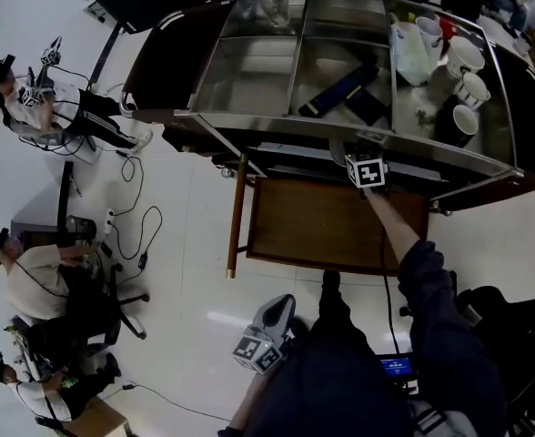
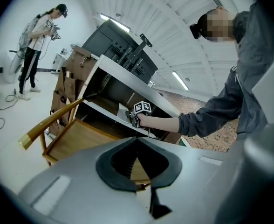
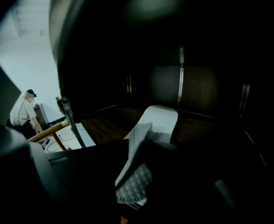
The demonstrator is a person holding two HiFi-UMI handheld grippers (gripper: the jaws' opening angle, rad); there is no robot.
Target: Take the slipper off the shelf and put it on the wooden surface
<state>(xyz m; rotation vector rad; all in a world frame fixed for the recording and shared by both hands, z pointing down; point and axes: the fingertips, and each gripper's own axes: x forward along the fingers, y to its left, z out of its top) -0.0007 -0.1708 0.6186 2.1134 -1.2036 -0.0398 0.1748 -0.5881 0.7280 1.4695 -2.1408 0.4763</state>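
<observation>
Slipper [image 3: 158, 119] sits deep on the dark shelf [image 3: 104, 120] below the glass-topped cabinet [image 1: 249, 71], so the person stretches an arm under the cabinet's edge to get the right tongs [image 3: 139, 169] in to it. Those tongs appear closed on the slipper's quilted grey upper, which stands pinched between the two dark jaws while the pale sole rests on the shelf. Gripping the soft upper rather than the flat sole probably gives a firmer hold for drawing it out. The left tongs [image 2: 138, 164] hang low by the person's waist, jaws together with nothing in them, kept out of the way because one pair is enough here. The wooden worktop [image 1: 322, 230] stands just in front of and below the shelf, bare and near, so I judge the carry will be short.
</observation>
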